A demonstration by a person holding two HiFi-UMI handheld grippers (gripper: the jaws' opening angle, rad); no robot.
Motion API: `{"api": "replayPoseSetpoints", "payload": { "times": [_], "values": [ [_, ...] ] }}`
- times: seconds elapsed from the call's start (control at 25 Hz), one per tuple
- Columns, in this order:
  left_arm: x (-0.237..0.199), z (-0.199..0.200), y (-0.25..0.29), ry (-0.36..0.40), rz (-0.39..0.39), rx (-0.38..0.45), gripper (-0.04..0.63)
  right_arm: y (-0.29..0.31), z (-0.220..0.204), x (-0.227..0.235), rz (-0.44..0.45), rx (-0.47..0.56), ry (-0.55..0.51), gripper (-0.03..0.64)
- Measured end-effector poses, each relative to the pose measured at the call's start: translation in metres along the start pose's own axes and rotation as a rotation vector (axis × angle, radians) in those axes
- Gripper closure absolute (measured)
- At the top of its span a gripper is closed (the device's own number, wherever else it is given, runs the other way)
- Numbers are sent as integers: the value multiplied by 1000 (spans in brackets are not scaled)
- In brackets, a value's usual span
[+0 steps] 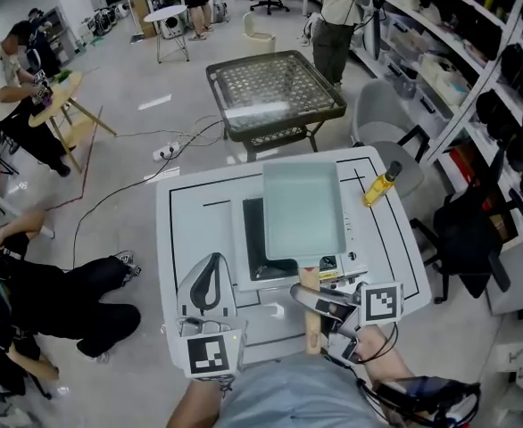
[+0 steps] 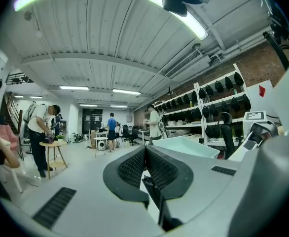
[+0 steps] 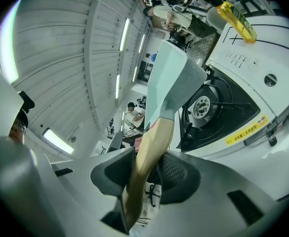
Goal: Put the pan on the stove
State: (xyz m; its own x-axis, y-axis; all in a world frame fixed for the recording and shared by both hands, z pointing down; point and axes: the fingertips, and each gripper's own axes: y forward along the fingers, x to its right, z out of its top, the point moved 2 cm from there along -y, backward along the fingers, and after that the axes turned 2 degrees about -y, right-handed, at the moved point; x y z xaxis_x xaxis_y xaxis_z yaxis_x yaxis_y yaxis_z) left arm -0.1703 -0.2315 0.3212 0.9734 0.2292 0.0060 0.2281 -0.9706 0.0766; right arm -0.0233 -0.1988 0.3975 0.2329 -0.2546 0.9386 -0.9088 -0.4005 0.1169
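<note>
A square pale-teal pan with a wooden handle hangs over the black stove set in the white table. My right gripper is shut on that handle near the table's front edge. In the right gripper view the handle runs between the pads, with the pan tilted up beside the burner. My left gripper rests at the front left of the table, shut with nothing in it. In its own view the left gripper has its pads together, and the pan shows to the right.
A yellow bottle lies at the table's right back corner. Beyond the table stands a mesh-topped stand. A person sits on the floor to the left, cables trail there, and office chairs and shelves stand at right.
</note>
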Motion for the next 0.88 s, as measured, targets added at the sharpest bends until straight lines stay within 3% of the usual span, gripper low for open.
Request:
{"api": "replayPoseSetpoints", "payload": {
  "times": [0.16, 0.88],
  "values": [
    [-2, 0, 11, -28, -2, 22, 577, 7, 11, 4, 6, -11, -1, 459],
    [-7, -18, 40, -20, 40, -49, 577, 17, 32, 32, 0, -49, 43, 459]
  ]
}}
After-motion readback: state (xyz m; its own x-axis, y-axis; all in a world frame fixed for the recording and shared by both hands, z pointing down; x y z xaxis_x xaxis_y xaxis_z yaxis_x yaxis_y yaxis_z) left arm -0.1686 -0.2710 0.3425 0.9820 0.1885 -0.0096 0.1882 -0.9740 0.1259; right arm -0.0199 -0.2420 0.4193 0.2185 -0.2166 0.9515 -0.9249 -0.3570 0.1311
